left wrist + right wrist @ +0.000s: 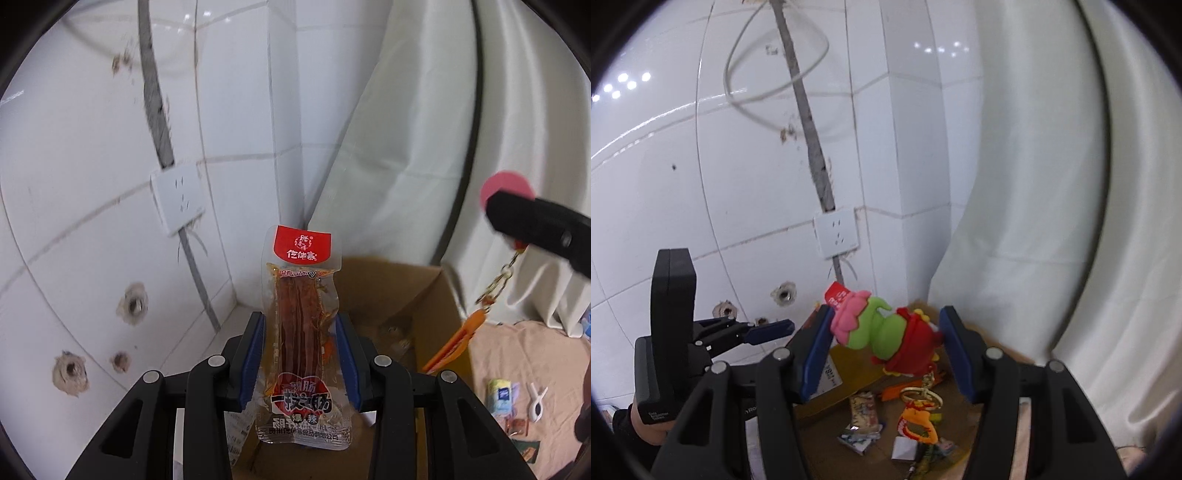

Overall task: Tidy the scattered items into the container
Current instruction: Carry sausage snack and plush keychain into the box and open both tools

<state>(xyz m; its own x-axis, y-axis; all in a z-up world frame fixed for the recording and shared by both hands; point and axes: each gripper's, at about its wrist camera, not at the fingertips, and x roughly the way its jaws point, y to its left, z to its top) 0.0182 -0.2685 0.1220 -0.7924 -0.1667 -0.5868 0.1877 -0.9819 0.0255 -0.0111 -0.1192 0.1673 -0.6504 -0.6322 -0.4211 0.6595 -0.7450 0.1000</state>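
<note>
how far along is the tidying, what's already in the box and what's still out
Partly done. Several small packets already lie inside the cardboard box. In hand: the left gripper holds a spicy sausage snack packet, and the right gripper holds a plush keychain, both over the box. Left: a tissue pack and a white clip on the cloth.

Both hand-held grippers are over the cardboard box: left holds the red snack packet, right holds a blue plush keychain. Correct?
Not quite. The keychain toy in the right hand-held gripper is green with pink and red parts, not blue; the right wrist view shows it. The rest stands: the left hand-held gripper holds the red snack packet, and both are over the cardboard box.
</note>
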